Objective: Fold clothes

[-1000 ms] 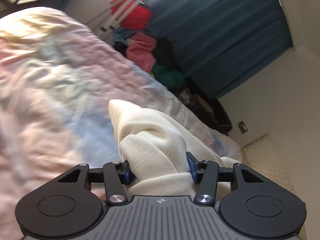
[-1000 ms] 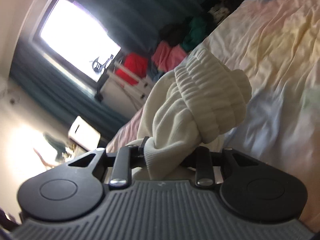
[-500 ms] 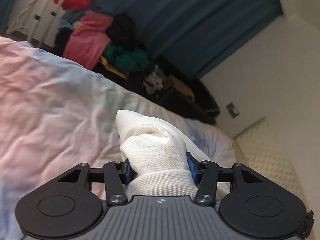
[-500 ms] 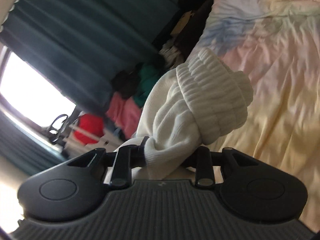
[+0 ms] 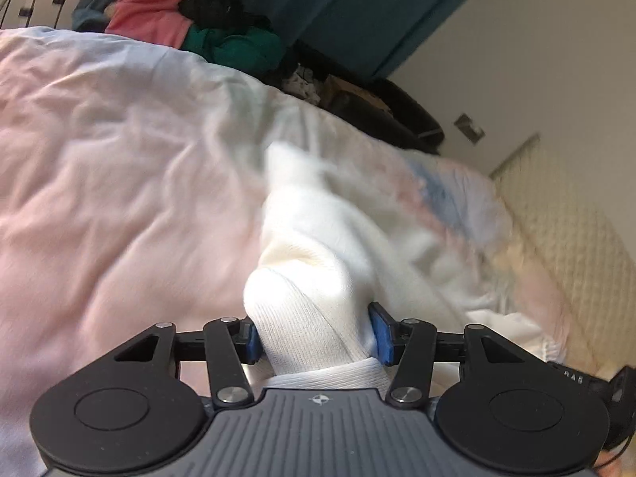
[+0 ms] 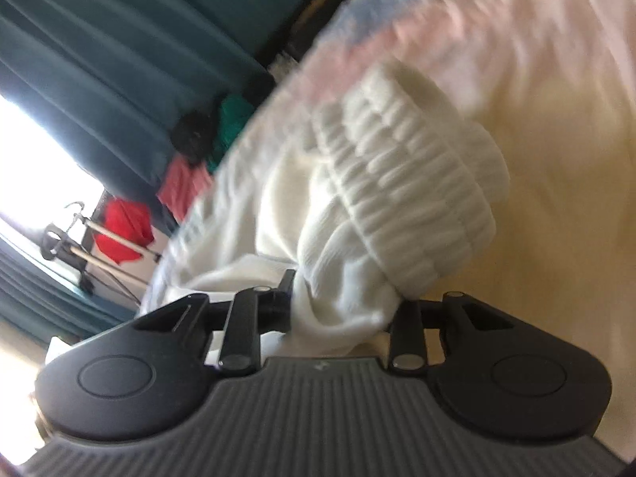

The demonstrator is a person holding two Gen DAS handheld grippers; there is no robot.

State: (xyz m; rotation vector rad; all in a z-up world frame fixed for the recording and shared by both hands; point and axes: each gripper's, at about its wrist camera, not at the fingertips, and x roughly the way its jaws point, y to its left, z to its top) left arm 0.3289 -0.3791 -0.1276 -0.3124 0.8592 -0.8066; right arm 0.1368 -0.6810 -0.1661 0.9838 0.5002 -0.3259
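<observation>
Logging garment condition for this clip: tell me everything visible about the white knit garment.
The white knit garment is cream-white, fine ribbed cloth with a thick, chunky ribbed band that may be a cuff or hem. It is bunched and crumpled, not laid flat. One part sits between the blue pads of the left tool, another in the right tool; both tools' jaws are opening. The rest trails onto the pastel bedcover.

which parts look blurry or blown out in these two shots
Left wrist view: the bedspread and the far part of the white garment are motion-smeared, while the left gripper stays sharp. Right wrist view: the bedspread is streaked with blur, and the window is blown out to pure white.
</observation>
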